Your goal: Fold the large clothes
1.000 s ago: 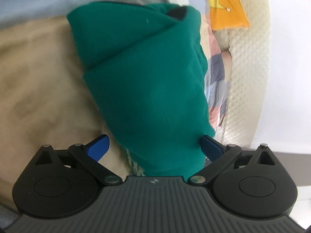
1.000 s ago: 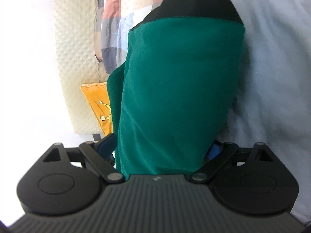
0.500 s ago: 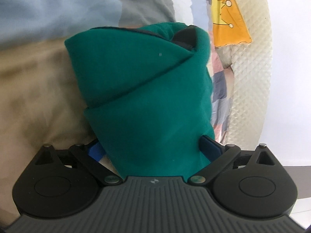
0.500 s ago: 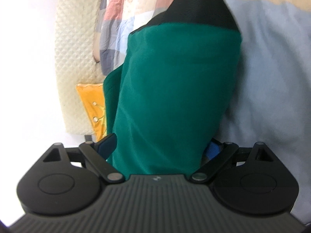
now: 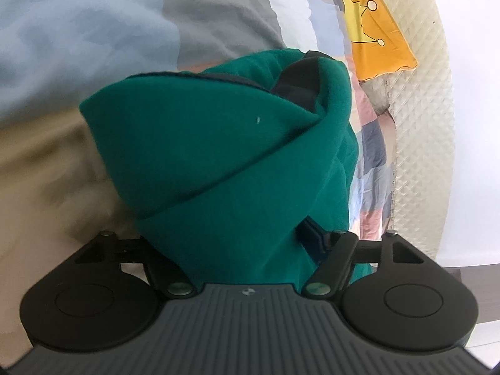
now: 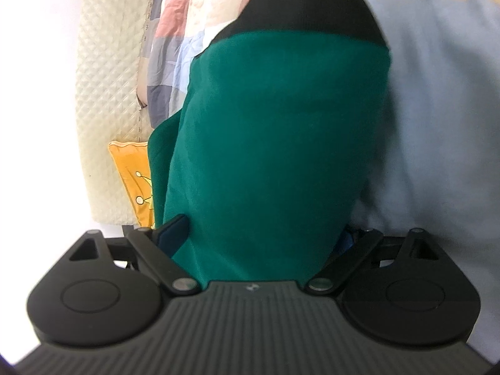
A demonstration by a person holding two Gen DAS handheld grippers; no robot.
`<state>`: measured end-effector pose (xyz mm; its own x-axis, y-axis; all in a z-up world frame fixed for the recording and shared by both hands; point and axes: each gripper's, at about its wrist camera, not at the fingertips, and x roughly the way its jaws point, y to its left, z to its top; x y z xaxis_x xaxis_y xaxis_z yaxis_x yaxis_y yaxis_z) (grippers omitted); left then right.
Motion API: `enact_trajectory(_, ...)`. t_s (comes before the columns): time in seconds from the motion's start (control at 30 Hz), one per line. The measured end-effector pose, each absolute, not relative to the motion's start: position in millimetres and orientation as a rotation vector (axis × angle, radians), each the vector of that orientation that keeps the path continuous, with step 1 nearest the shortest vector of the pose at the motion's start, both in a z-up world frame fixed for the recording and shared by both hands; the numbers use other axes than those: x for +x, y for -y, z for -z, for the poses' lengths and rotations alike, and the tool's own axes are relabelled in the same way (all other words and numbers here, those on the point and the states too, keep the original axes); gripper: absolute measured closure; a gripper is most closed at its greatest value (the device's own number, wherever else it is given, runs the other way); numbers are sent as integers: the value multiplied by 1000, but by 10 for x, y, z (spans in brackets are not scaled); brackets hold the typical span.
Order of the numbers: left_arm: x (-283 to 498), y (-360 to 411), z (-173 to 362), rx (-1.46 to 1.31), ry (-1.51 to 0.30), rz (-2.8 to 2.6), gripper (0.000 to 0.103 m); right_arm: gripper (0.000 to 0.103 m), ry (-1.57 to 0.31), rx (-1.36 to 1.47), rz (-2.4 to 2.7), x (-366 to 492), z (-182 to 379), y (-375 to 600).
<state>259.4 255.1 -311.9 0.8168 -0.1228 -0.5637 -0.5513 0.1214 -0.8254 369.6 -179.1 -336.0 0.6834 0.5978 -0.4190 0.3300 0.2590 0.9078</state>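
Garment: a green garment [image 5: 225,168] with a black band [image 6: 309,9] at its far end, folded into a thick bundle; it lies on a bed, over tan bedding [image 5: 40,168] at the left and light blue bedding [image 6: 437,100] at the right.
Fold: in the left wrist view one flap lies diagonally over the lower layer, and a dark pocket of black fabric shows at the far right of the bundle.
Left gripper [image 5: 237,237]: its fingers are closing with the near end of the green garment between them; the right finger [image 5: 312,234] presses into the cloth, while the left finger is hidden under the fabric.
Right gripper [image 6: 262,237]: its fingers stand on either side of the garment's near end; the left finger [image 6: 173,231] touches the cloth edge, the right finger [image 6: 348,239] is mostly covered, so I cannot tell whether they pinch it or only flank it.
Far side: a cream quilted headboard [image 5: 418,143], a checked quilt [image 6: 175,50] in pink, grey and blue beside it, and an orange cushion [image 5: 375,28] with a line drawing on it.
Sharpness: the bedding in the left wrist view is blurred.
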Motion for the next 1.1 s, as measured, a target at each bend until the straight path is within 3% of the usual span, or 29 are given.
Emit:
enact_trajectory(0.1,2626,-2542,3058,-1386,-581,-349,41,9,-868,1321,-245,3752,3355,1771)
enact_trajectory(0.2,2707,-2528,2961,-1331,-571,-346,55,27,-879,1323,-251,3761,3335,1814)
enact_trajectory(0.27,2745,-2506,2893,-1269,-565,-345,62,44,-875,1326,-248,3689,3304,1894)
enact_trajectory(0.37,2790,-2425,2735,-1155,-549,-351,67,60,-859,1272,-260,3685,3213,1864)
enact_trajectory(0.47,2766,-2402,2643,-1107,-519,-349,71,68,-833,1251,-284,3671,3117,1862)
enact_trajectory(1.1,2047,-2112,1854,-943,-475,-286,74,74,-732,1125,-353,3136,2384,2170)
